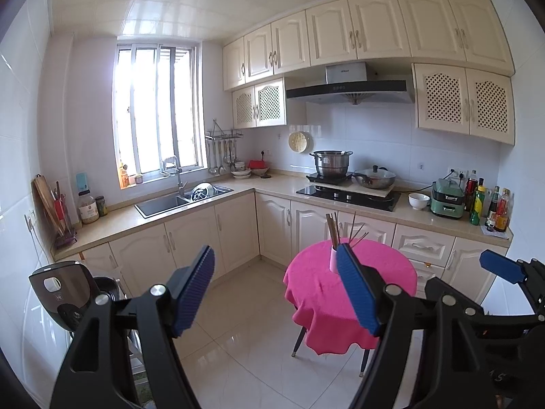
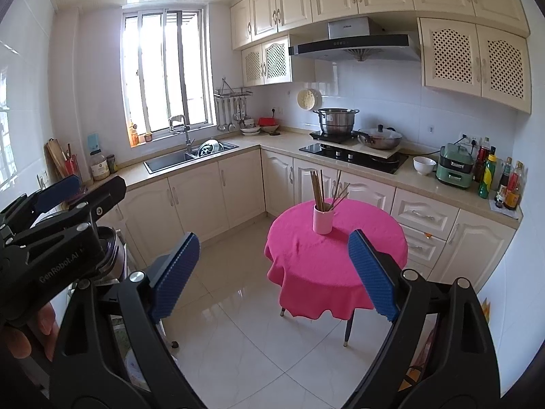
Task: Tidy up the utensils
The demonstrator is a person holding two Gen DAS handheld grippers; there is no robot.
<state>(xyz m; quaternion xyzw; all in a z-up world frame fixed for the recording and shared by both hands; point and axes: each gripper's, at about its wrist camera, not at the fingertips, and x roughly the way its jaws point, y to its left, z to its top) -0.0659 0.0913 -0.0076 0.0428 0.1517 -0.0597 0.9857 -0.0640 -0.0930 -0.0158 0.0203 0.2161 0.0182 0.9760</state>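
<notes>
A pale-tiled kitchen floor spreads between me and a small round desk draped in a pink cloth, and I take that desk as my landmark. Behind it, cream cabinets run under an L-shaped counter, with a sink below the window to the desk's far left and a hob with a steel pot straight behind it. The floor in front of the desk and to its left lies open; on its right the drawer fronts stand near the cloth's edge.

A pink cup stands upright on the desk, toward its far side and well in from the rim, holding a bundle of chopsticks that fan upward and to the right.

My left gripper hangs short of the desk with its blue pads spread wide and nothing between them; its right pad overlaps the cup in the left wrist view. My right gripper is likewise spread wide and empty, short of the desk's near edge, its pads framing the hanging cloth.
</notes>
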